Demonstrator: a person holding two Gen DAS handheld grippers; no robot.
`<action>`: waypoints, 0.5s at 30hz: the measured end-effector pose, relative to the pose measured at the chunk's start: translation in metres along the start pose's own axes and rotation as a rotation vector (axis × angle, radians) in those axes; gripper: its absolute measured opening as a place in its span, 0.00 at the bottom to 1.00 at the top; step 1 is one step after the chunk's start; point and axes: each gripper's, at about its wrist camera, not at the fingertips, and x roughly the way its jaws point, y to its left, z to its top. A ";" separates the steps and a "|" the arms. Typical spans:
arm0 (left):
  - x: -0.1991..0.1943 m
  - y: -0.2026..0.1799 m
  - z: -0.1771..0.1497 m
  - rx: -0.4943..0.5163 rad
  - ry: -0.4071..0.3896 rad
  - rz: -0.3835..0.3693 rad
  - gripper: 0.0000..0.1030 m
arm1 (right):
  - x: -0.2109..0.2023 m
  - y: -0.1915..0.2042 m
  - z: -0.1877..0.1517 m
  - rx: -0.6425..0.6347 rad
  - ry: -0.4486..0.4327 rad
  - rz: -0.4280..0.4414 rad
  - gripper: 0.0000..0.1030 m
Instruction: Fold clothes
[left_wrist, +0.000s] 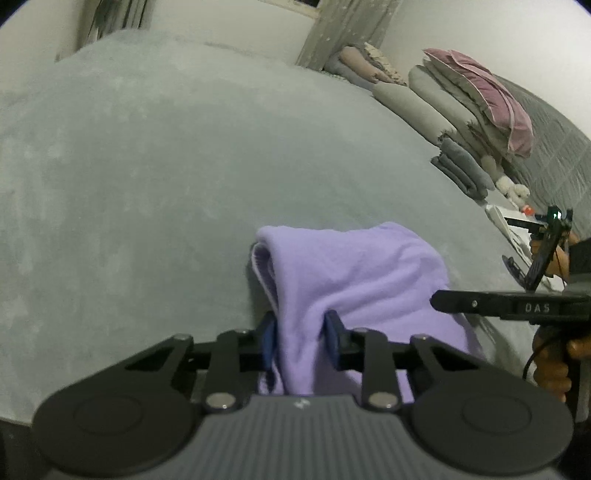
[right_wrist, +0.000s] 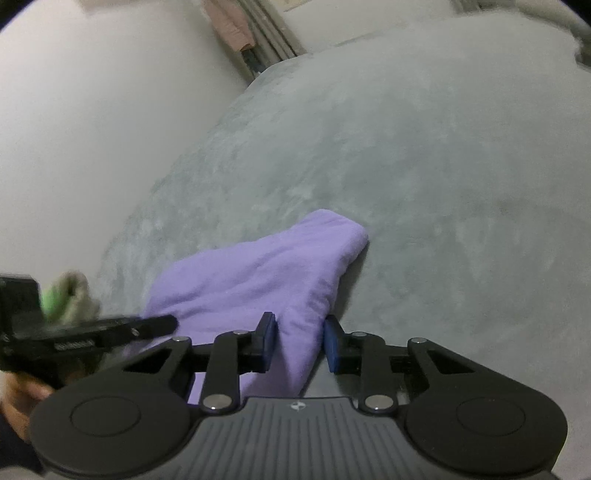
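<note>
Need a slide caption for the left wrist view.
Left gripper pinches a purple garment on the grey bed cover.

A bedroom: grey bed (left_wrist: 147, 166) with stacked pillows (left_wrist: 461, 99)

Light: dim, flat, cool cast
Shadows: soft, cast beside the purple cloth (left_wrist: 354, 277)
Blur: motion smear noted at right-wrist view's left edge
Edges: fisheye bending, dark corners
</note>
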 end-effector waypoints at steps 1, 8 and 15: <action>-0.001 0.000 0.001 -0.003 -0.001 -0.002 0.24 | -0.002 0.007 -0.001 -0.059 -0.004 -0.036 0.33; -0.007 0.020 0.007 -0.133 0.000 -0.059 0.29 | -0.030 0.071 -0.022 -0.460 -0.176 -0.210 0.42; -0.024 0.037 0.012 -0.182 -0.071 -0.003 0.41 | 0.010 0.143 -0.049 -0.643 -0.079 -0.014 0.42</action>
